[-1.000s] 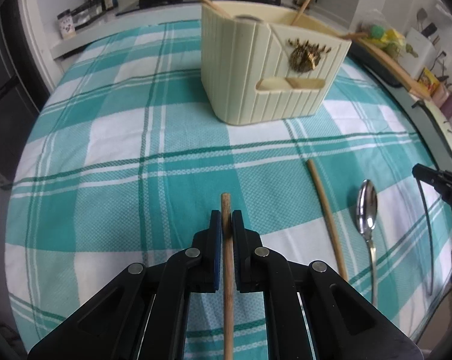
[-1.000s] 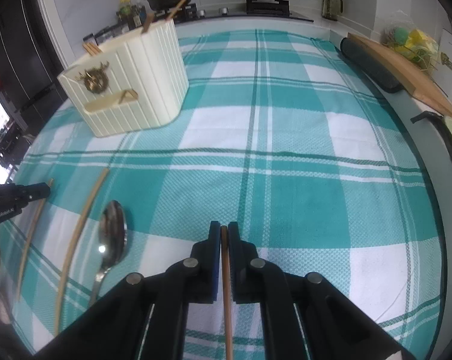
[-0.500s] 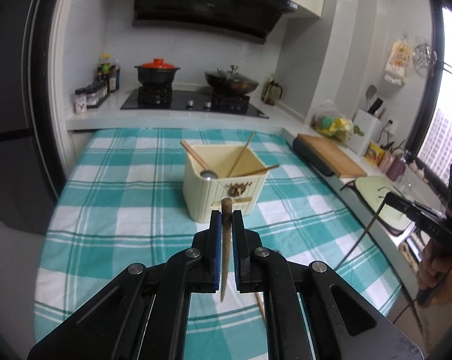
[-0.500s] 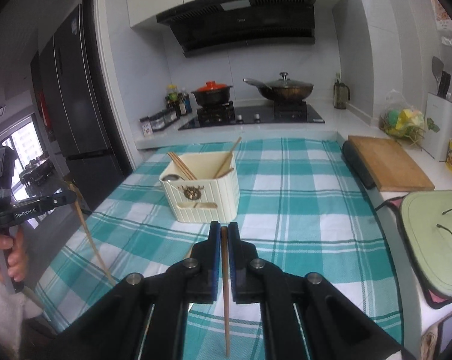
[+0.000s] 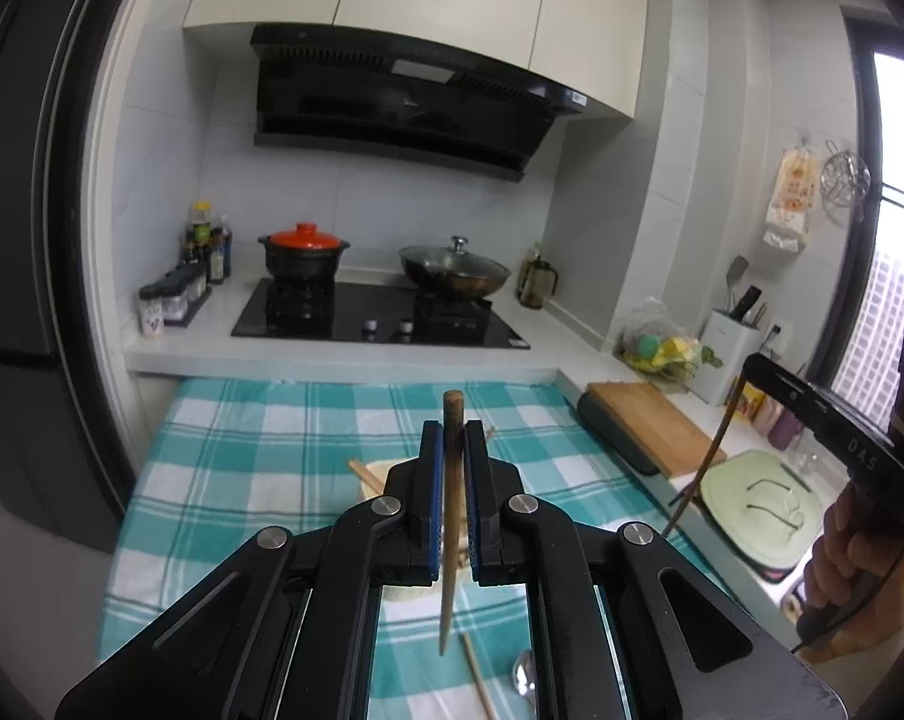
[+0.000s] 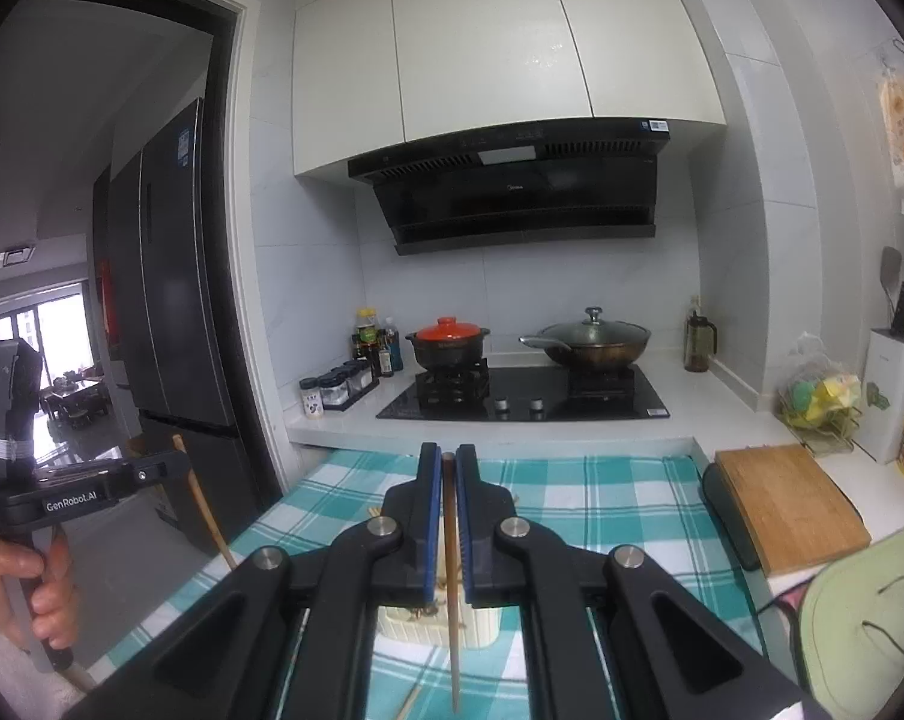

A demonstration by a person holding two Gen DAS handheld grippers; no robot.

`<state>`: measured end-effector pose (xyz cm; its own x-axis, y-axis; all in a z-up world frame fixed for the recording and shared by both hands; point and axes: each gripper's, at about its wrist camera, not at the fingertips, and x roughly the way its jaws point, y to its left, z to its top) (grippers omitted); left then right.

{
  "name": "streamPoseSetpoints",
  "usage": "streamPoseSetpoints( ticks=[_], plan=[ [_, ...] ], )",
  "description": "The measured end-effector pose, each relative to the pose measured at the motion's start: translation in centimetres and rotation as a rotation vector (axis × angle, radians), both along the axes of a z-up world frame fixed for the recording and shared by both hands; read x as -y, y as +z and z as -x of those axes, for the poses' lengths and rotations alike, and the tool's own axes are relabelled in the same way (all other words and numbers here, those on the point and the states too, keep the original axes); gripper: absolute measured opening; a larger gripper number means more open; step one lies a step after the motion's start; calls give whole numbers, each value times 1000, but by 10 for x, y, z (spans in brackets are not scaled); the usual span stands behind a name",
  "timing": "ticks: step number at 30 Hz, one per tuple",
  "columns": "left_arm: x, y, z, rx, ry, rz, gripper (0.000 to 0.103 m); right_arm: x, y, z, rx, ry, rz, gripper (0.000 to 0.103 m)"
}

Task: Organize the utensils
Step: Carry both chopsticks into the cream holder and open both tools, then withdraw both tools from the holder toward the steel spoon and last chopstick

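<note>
Lifting both chopsticks clear of the tablecloth (image 5: pixel 242 450), I've got the left gripper (image 5: pixel 452 438) clamped on one chopstick (image 5: pixel 450 540), the right gripper (image 6: pixel 448 468) on the other chopstick (image 6: pixel 450 570), holder (image 6: pixel 440 624) at 6 o'clock below, drop-in next.

Table, teal checked cloth (image 5: pixel 260 456): cream utensil holder (image 6: pixel 482 627), loose chopstick (image 5: pixel 476 675), spoon (image 5: pixel 524 675).

Soft daylight, window glare, fisheye-warped edges
</note>
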<state>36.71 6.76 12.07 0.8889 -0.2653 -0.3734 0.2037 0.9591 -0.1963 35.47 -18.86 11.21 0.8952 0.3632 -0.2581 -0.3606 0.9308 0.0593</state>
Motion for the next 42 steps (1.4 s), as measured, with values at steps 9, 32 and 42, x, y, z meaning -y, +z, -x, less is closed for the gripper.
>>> streamPoseSetpoints(
  ticks=[9, 32, 42],
  plan=[
    [18, 17, -80, 32, 24, -14, 5, -30, 29, -74, 31, 30, -30, 5],
    [18, -111, -136, -246, 87, -41, 76, -50, -119, -192, -284, 15, 46, 41],
    [15, -160, -10, -423, -24, -171, 85, -5, -128, -66, -239, -17, 152, 55]
  ],
)
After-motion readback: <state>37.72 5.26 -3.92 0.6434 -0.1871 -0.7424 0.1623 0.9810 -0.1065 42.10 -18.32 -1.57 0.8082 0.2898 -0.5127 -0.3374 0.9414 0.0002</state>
